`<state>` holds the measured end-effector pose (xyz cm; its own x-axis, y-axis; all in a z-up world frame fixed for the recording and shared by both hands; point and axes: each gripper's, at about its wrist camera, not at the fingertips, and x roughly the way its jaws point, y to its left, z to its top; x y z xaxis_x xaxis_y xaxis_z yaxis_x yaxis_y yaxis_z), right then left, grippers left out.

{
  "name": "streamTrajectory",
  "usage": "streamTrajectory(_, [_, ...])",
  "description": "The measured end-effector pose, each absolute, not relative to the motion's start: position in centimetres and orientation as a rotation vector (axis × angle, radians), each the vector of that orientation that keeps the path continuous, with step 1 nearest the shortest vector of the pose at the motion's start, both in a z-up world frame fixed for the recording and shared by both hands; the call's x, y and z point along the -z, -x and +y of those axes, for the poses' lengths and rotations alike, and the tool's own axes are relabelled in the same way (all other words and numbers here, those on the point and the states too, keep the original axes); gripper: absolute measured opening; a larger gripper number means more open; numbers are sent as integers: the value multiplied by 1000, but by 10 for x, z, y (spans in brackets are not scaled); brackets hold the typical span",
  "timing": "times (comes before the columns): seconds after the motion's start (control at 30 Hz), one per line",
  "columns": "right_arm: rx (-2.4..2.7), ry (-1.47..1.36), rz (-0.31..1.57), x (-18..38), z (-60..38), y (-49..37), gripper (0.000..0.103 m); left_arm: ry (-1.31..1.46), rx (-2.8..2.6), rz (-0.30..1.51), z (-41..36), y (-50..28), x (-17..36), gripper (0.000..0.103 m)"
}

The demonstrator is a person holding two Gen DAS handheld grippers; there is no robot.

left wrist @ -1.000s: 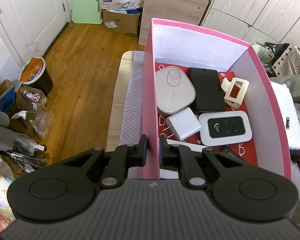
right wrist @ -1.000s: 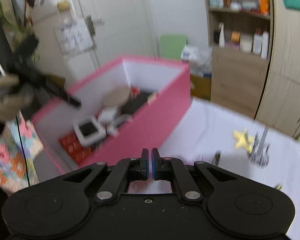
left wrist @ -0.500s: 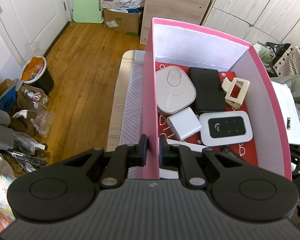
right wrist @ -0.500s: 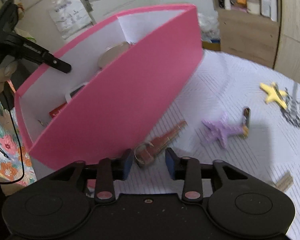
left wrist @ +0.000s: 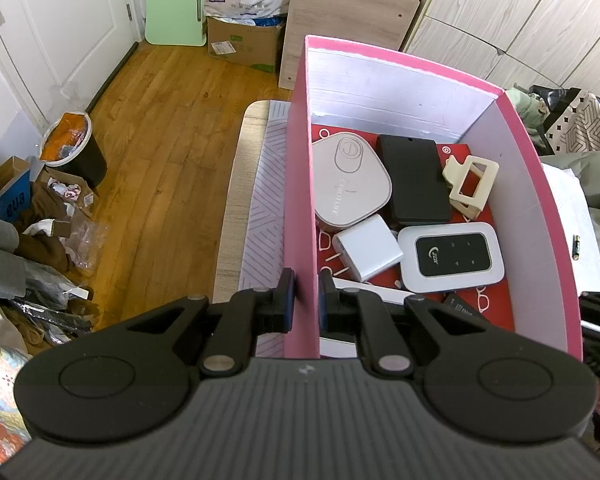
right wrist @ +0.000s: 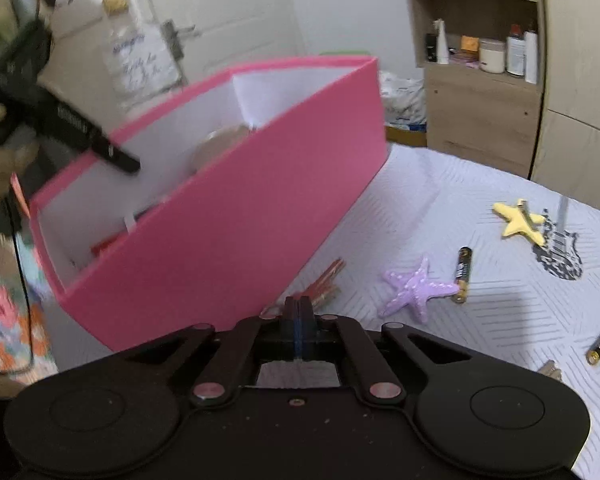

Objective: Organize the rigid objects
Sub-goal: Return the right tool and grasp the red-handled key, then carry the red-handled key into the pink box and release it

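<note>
Pink cardboard of the box (left wrist: 300, 208) was clamped at its left wall by the left gripper (left wrist: 306, 300). The right gripper (right wrist: 298, 322) was seen pressed together, empty. The red clip (right wrist: 320, 286) lay just ahead of it, its long axis slanted up-right, nearer the right hand.

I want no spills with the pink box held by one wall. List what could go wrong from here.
1. The left gripper pinches only the thin side wall of the pink box; the box sits tilted in the right wrist view, so the wall may bend or slip.
2. Loose contents such as the white router and charger could slide or fall out.
3. The right gripper looks shut beside the wooden clothespin; it may have missed it.
</note>
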<state>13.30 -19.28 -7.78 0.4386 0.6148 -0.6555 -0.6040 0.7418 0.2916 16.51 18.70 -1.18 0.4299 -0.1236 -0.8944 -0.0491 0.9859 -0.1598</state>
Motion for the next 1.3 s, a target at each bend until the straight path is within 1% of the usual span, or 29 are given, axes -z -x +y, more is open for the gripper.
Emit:
streamTrajectory(0.13, [-759, -106, 803, 62, -205, -134, 1, 170, 47, 1126, 187, -165, 12, 10])
streamTrajectory(0.2, [-782, -98, 806, 58, -203, -138, 1, 171, 48, 1125, 187, -165, 12, 10])
streamTrajectory(0.27, [-813, -8, 808, 58, -193, -134, 9, 171, 47, 1126, 187, -166, 12, 10])
streamTrajectory(0.37, [-835, 153, 820, 65, -177, -124, 11, 171, 47, 1125, 187, -165, 12, 10])
streamTrajectory(0.4, [-843, 186, 820, 68, -172, -122, 16, 171, 47, 1125, 187, -165, 12, 10])
streamTrajectory(0.43, [-851, 200, 818, 70, -171, -121, 24, 171, 47, 1125, 187, -165, 12, 10])
streamTrajectory(0.53, [-861, 289, 788, 74, -164, -115, 39, 171, 47, 1126, 187, -165, 12, 10])
streamTrajectory(0.67, [-891, 496, 711, 79, -147, -108, 42, 170, 48, 1126, 187, -165, 12, 10])
streamTrajectory(0.8, [-942, 626, 659, 83, -136, -109, 44, 173, 46, 1126, 187, -165, 13, 10])
streamTrajectory(0.9, [-937, 676, 651, 82, -136, -114, 41, 173, 45, 1127, 187, -165, 13, 10])
streamTrajectory(0.97, [-894, 647, 695, 79, -140, -122, 28, 172, 45, 1126, 188, -165, 13, 10])
streamTrajectory(1.0, [-862, 617, 728, 78, -143, -129, 14, 174, 46, 1127, 187, -165, 13, 10])
streamTrajectory(1.03, [-830, 579, 760, 77, -147, -136, 9, 176, 47, 1128, 188, -165, 13, 10])
streamTrajectory(1.1, [-777, 508, 796, 74, -155, -145, 9, 175, 47, 1128, 188, -165, 13, 10])
streamTrajectory(1.27, [-817, 452, 766, 67, -164, -140, 11, 175, 46, 1128, 188, -165, 13, 10])
streamTrajectory(1.3, [-829, 448, 760, 66, -162, -139, 15, 176, 48, 1129, 188, -165, 13, 10])
